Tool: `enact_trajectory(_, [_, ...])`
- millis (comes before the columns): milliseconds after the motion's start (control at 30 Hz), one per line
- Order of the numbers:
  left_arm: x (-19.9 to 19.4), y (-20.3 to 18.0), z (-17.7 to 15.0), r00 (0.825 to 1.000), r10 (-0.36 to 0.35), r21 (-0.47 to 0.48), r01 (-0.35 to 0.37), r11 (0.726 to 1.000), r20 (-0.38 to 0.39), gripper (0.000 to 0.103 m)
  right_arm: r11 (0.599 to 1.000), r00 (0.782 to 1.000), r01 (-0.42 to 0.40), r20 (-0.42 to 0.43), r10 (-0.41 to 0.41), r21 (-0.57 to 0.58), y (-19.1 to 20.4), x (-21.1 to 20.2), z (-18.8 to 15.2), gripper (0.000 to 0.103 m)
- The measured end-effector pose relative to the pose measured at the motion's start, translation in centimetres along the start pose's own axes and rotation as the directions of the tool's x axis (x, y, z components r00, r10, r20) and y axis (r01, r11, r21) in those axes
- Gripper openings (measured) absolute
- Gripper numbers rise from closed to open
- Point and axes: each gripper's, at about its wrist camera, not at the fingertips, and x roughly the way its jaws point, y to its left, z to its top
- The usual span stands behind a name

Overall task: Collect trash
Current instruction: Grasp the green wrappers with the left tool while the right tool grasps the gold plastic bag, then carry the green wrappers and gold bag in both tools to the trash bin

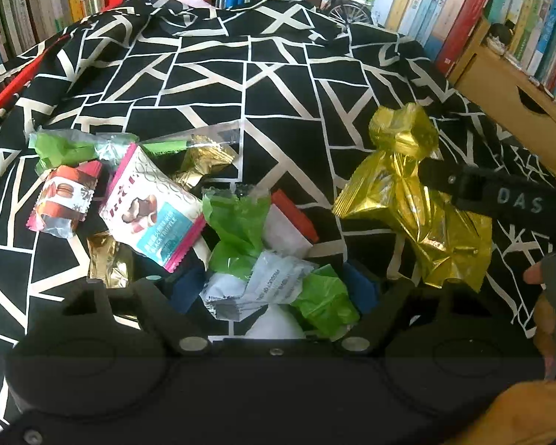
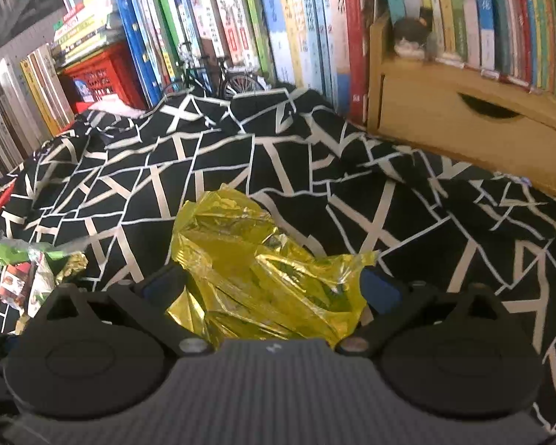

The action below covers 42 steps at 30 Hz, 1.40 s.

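Note:
A heap of snack wrappers lies on the black-and-white patterned cloth (image 1: 263, 85). It includes a white-and-pink chocolate wrapper (image 1: 152, 207), green wrappers (image 1: 237, 222) and a crumpled white wrapper (image 1: 255, 289). My left gripper (image 1: 274, 289) points down over the near side of the heap. Its blue pads stand on either side of the white and green wrappers, jaws wide. To the right, a large gold foil wrapper (image 2: 263, 270) rests on the cloth between the spread fingers of my right gripper (image 2: 270, 285), which is open. In the left wrist view one right finger (image 1: 463, 189) crosses that gold wrapper (image 1: 407, 207).
Rows of upright books (image 2: 285, 18) line the back. A wooden drawer box (image 2: 463, 126) stands at the right, a red crate (image 2: 100, 74) at the back left, and a toy bicycle (image 2: 211, 74) behind the cloth. A gloved hand (image 1: 552, 282) with an orange sleeve shows at the right.

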Motion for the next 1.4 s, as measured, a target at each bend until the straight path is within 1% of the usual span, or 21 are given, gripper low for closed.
enact_trajectory(100, [-0.2,0.0,0.0,1.000,-0.015,-0.013,0.015,1.000,0.004,0.077,1.000,1.000,-0.007,-0.004,0.007,0.000,0.1,0.5,-0.1,0.103])
enact_trajectory(167, [-0.4,-0.2,0.0,1.000,-0.016,-0.014,0.016,1.000,0.008,0.076,1.000,1.000,-0.006,-0.024,0.005,-0.010,0.2,0.9,-0.1,0.103])
enact_trajectory(267, [-0.9,-0.4,0.1,1.000,-0.017,-0.011,0.017,1.000,0.017,0.075,1.000,0.999,-0.027,-0.046,0.027,-0.001,0.2,1.2,-0.4,0.103])
enact_trajectory(367, [-1.3,-0.5,0.1,0.999,-0.019,-0.006,0.020,1.000,0.027,0.075,0.999,0.998,-0.037,-0.051,0.037,0.006,0.2,1.2,-0.5,0.097])
enact_trajectory(467, [-1.5,-0.4,0.2,0.999,-0.016,-0.004,0.016,1.000,0.034,0.075,0.998,0.997,-0.061,-0.053,0.062,0.017,0.2,0.9,-0.5,0.083])
enact_trajectory(533, [-1.6,-0.4,0.2,0.999,-0.015,-0.005,0.015,1.000,0.034,0.075,0.997,0.996,-0.078,-0.051,0.079,0.018,0.5,0.5,-0.5,0.062])
enact_trajectory(567, [-1.6,-0.3,0.2,0.999,-0.015,-0.006,0.015,1.000,0.035,0.074,0.996,0.996,-0.083,-0.044,0.084,0.010,0.7,0.2,-0.5,0.057])
enact_trajectory(600, [-1.7,-0.3,0.2,0.999,-0.014,-0.007,0.014,1.000,0.036,0.074,0.996,0.995,-0.089,-0.037,0.089,0.000,1.0,-0.1,-0.5,0.045])
enact_trajectory(633, [-1.8,-0.3,0.2,0.999,-0.014,-0.006,0.014,1.000,0.038,0.074,0.996,0.996,-0.085,-0.029,0.085,-0.007,1.2,-0.3,-0.3,0.040])
enact_trajectory(667, [-2.0,-0.2,0.2,0.999,-0.013,-0.004,0.013,1.000,0.040,0.074,0.996,0.996,-0.083,-0.021,0.082,-0.013,1.4,-0.6,-0.2,0.037])
enact_trajectory(900, [-3.5,-0.4,0.1,0.997,-0.015,0.004,0.015,1.000,0.070,0.073,0.997,0.997,-0.073,0.019,0.073,0.011,1.3,-2.4,0.0,0.031])
enact_trajectory(1167, [-5.6,-0.7,-0.3,0.995,-0.014,0.022,0.012,1.000,0.104,0.072,0.997,0.997,-0.066,0.032,0.065,0.050,1.0,-5.1,-0.7,0.029])
enact_trajectory(1400, [-7.6,-0.9,-1.7,0.994,-0.003,0.050,-0.003,0.999,0.114,0.070,0.996,0.997,-0.059,0.057,0.056,0.066,1.0,-8.1,-1.7,0.029])
